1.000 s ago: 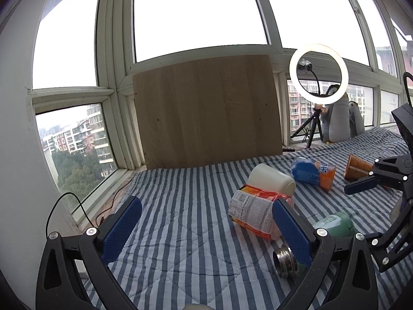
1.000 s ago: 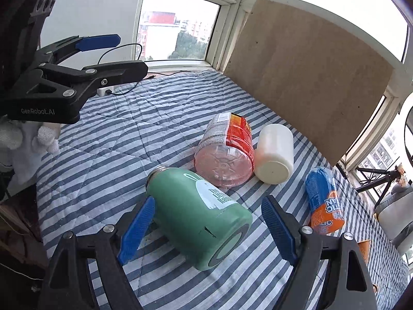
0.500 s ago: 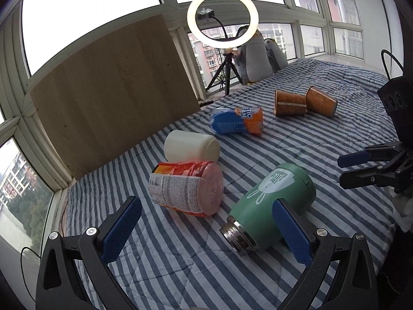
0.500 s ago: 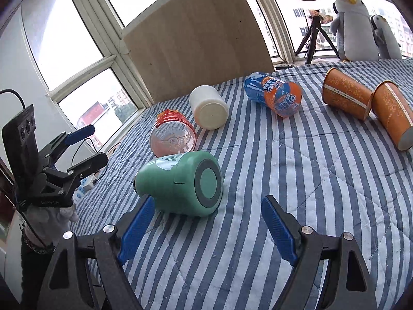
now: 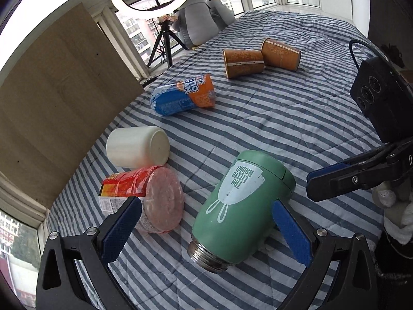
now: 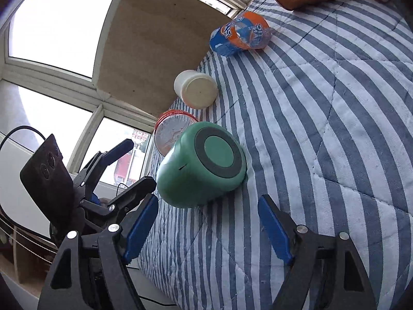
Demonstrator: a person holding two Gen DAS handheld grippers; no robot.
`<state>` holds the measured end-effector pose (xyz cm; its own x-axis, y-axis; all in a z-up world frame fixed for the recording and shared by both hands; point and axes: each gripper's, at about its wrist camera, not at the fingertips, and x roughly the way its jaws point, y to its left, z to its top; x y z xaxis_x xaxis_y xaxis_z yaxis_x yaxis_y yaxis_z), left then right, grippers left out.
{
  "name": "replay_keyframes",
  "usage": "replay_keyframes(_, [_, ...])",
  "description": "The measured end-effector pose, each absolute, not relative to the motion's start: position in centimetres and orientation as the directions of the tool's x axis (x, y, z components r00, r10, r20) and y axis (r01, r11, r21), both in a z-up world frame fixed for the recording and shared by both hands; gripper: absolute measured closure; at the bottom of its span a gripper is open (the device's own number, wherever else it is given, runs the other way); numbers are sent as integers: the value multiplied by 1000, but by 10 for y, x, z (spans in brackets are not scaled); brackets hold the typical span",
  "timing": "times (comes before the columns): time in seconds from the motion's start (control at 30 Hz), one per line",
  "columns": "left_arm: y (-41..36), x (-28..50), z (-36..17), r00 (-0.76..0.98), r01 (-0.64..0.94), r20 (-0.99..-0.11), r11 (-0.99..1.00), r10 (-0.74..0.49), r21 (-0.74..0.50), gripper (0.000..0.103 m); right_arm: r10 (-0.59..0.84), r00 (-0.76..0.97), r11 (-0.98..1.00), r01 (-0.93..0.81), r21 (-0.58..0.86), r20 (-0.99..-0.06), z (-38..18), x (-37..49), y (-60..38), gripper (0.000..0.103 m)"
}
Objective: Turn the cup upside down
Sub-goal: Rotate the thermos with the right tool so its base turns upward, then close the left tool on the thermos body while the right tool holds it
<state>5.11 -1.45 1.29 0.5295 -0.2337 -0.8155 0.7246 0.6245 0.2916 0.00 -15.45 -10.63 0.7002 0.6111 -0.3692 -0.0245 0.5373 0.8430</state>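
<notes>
Striped bed [image 5: 296,108] by the windows: the green cup [image 5: 242,206] lies on its side between the left gripper [image 5: 206,232] and right gripper [image 6: 209,230], both wide open; squeezing the mid-body squarely should prevent rolling.

Blue-and-white striped quilt [image 5: 284,118] covers everything. Far side, two brown paper cups lie on their sides, one [image 5: 244,62] touching the other [image 5: 281,54]. Nearer, a blue-and-orange labelled plastic bottle [image 5: 183,98] is down flat. Then a white plastic tumbler [image 5: 136,147] on its side, right against a clear jar with a red label [image 5: 144,199]. A plain wooden board [image 5: 59,77] leans on the windows. Beside it stands a glowing ring light [image 5: 152,16] on a black tripod [image 5: 165,44], with two grey plush penguins [image 5: 193,23] close by.
</notes>
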Motion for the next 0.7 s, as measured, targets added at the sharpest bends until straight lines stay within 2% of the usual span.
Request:
replay_keyframes(0.13, [-30, 53, 2, 478, 776, -855, 553, -203, 303, 1, 641, 702, 443, -7, 897, -311, -114, 6, -154, 26])
replay_keyframes(0.37, [-47, 66, -25, 386, 832, -904, 493, -181, 256, 0, 641, 714, 386, 19, 922, -283, -118, 18, -148, 26])
replay_keyframes(0.53, [-51, 71, -40, 333, 848, -923, 488, -191, 205, 0, 633, 708, 418, 27, 908, -313, -116, 28, -140, 26])
replay_keyframes(0.6, [-50, 68, -46, 319, 853, -927, 487, -199, 190, 6, 622, 713, 429, 35, 902, -324, -115, 32, -139, 27])
replay_keyframes(0.7, [-46, 65, -48, 341, 842, -914, 503, -218, 195, 7, 606, 718, 453, 42, 890, -342, -113, 41, -138, 28])
